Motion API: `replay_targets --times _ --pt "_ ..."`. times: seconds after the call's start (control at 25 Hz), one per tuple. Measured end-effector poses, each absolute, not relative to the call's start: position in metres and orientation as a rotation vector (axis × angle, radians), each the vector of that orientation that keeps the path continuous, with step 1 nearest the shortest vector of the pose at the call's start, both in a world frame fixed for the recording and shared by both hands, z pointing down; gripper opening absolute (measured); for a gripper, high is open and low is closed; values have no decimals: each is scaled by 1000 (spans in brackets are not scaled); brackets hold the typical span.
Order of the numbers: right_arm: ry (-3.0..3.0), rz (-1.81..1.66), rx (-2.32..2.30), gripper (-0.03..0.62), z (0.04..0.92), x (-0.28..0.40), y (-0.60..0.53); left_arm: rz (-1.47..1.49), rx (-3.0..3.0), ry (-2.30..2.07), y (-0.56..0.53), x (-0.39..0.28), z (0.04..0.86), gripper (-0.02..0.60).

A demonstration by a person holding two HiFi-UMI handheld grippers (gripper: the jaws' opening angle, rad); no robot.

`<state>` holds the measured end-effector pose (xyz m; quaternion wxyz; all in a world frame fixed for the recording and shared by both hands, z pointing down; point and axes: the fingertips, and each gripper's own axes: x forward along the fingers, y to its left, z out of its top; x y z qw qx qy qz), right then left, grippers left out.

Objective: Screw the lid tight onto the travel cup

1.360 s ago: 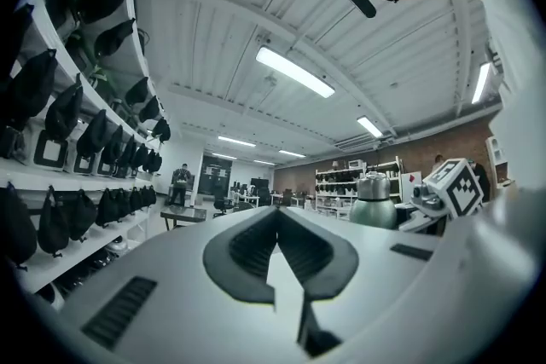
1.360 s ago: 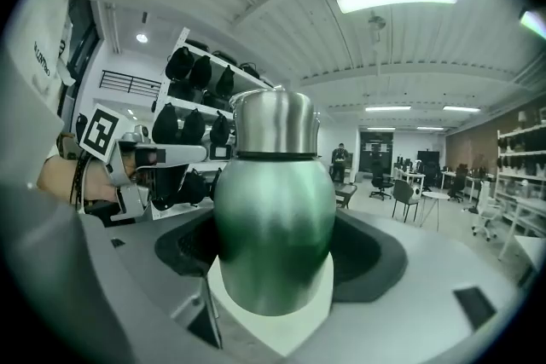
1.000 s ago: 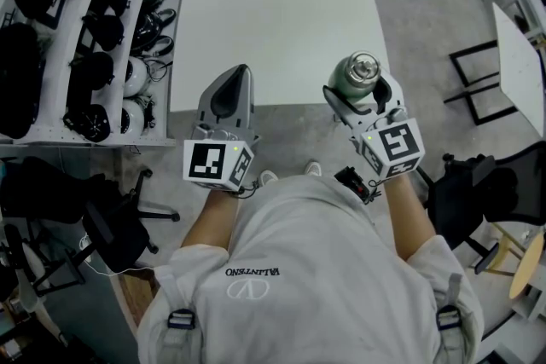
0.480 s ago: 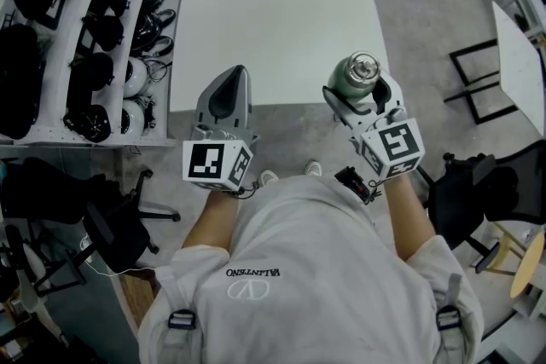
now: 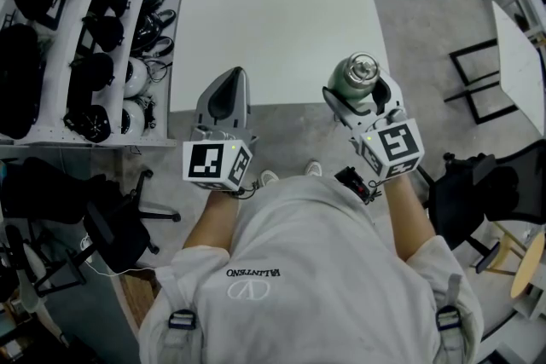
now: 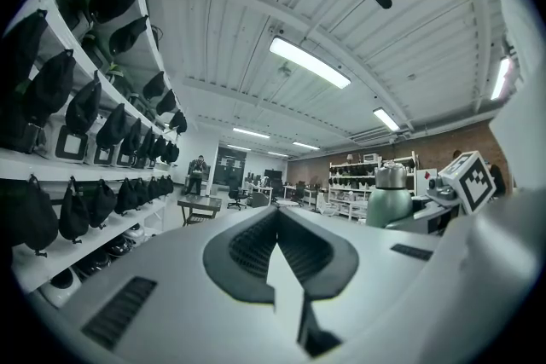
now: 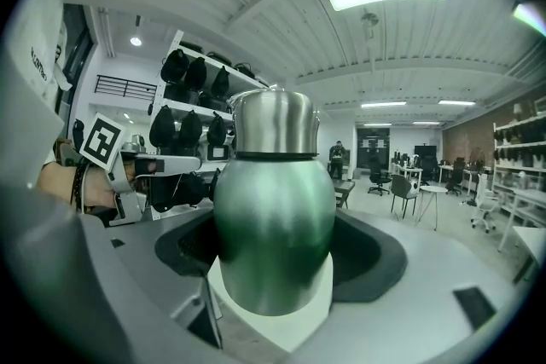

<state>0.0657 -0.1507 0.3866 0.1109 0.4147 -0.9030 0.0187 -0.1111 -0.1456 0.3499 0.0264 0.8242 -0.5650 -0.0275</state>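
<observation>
The travel cup [image 7: 273,243] is metallic green, its lid [image 7: 273,124] silver — the table [image 5: 273,21] white.

You wear a pale grey top [image 5: 307,303] with white lettering [image 5: 252,272] and buckled shoulder straps [image 5: 177,321]. Your left gripper [image 5: 232,72] and right gripper [image 5: 360,88] are grey, with black-and-white marker cubes [image 5: 217,163].

The top of the white table [image 5: 273,30] lies open ahead of both grippers, and so does the gap over its near edge between the left gripper [image 5: 229,89] and the travel cup [image 5: 357,74] clamped in the right gripper [image 5: 365,98]. A shelf rack [image 5: 85,21] packed with black gear [image 5: 17,81] stands hard along the table's left side. Off the table's right side, past a band of floor [image 5: 426,21], stand a black frame [image 5: 478,85] and another white tabletop [image 5: 519,64].
</observation>
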Motion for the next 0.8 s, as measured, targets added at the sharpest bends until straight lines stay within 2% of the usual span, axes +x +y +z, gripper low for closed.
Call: replay_targets --times 0.8 --pt "-2635 56 1230 385 387 67 -156 -51 2515 -1762 -152 -119 361 3"
